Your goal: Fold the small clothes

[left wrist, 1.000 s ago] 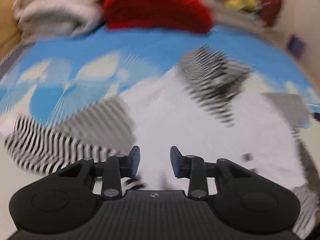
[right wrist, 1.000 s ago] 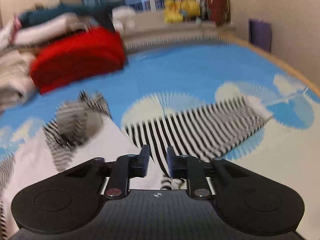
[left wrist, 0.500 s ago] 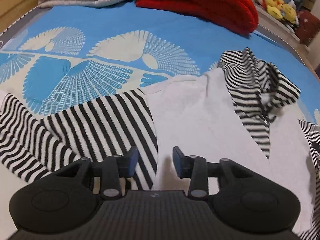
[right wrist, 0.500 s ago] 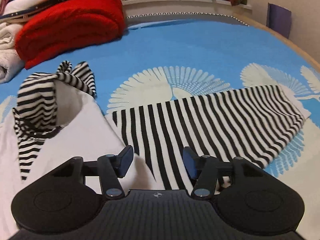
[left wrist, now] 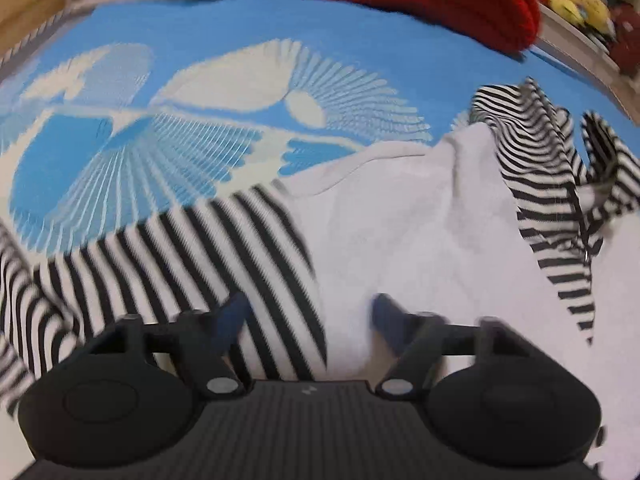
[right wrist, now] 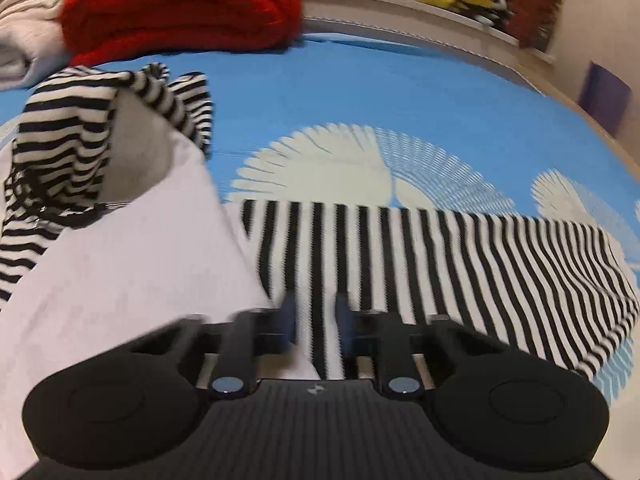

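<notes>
The small garment's body [left wrist: 400, 216] is plain white, with sleeves [right wrist: 440, 256] and hood [right wrist: 76, 132] striped black and white. Under it the bedspread [left wrist: 208, 56] is bright blue with cream fan-like motifs. Toward twelve o'clock lies a solid red blanket [right wrist: 180, 8].

Motion blur smears the left tool's fingertips [left wrist: 236, 312] and the right tool's fingertips [right wrist: 286, 316]; the striped sleeve [left wrist: 24, 300] runs off the frame's left edge.
</notes>
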Action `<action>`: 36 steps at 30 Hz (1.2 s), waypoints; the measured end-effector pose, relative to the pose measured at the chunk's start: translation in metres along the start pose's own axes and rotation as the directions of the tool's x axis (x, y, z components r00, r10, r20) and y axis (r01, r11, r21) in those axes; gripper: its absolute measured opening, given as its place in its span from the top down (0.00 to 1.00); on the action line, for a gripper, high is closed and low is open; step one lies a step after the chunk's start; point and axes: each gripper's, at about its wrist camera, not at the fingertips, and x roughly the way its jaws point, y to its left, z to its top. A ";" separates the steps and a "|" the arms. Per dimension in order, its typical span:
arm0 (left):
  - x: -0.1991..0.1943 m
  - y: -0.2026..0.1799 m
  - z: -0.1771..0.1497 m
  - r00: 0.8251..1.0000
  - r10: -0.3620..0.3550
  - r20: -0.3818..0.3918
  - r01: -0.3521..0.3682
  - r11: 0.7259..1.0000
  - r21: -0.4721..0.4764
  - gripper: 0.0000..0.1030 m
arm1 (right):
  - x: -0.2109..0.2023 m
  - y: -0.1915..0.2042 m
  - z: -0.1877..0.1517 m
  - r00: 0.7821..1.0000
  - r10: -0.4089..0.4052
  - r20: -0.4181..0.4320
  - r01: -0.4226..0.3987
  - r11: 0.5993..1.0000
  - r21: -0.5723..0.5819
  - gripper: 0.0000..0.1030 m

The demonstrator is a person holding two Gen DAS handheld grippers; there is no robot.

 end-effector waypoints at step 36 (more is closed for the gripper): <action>-0.004 -0.083 0.012 0.989 -0.115 0.094 0.095 0.977 0.191 0.92 | -0.024 -0.166 -0.023 0.969 -0.248 0.024 0.215 0.880 0.424 0.74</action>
